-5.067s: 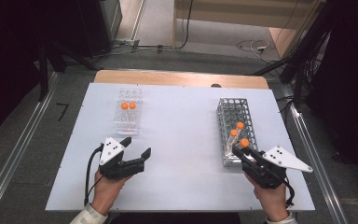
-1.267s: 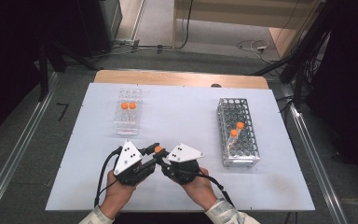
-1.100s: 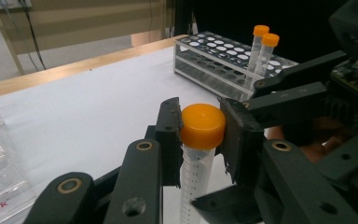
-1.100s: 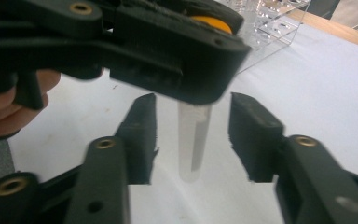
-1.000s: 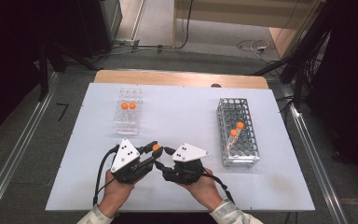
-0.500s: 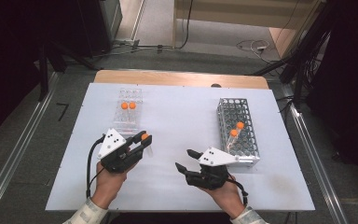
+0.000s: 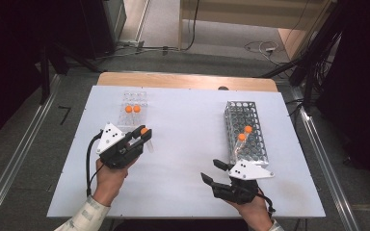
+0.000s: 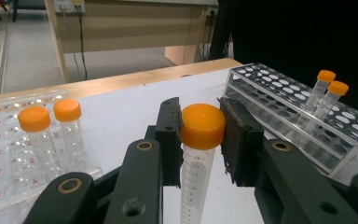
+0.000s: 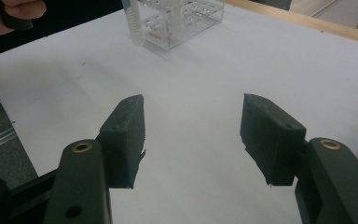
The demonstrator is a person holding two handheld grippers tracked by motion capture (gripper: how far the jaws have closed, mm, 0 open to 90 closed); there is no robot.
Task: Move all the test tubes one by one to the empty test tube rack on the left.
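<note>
My left gripper [image 7: 143,135] is shut on the orange cap of a clear tube [image 8: 203,126], which hangs upright between its pads [image 8: 170,135]. It hovers just in front of the clear rack [image 7: 136,98], where two orange-capped tubes [image 7: 132,109] stand. Near the table's front right, my right gripper [image 7: 212,170] is open; its jaws have just been opening, with nothing between the pads [image 9: 126,135]. Beside it, the wire rack [image 7: 257,153] holds two more tubes [image 7: 244,133].
The white tabletop [image 7: 188,125] has bare room between the two racks. A wooden strip [image 7: 183,81] runs along its far edge. In the right gripper view the clear rack [image 9: 182,18] and the held tube [image 9: 133,23] lie far ahead.
The two grippers, close together at the table's middle a second ago, have parted. The left went left and farther back with the tube. The right went right, empty, toward the front.
</note>
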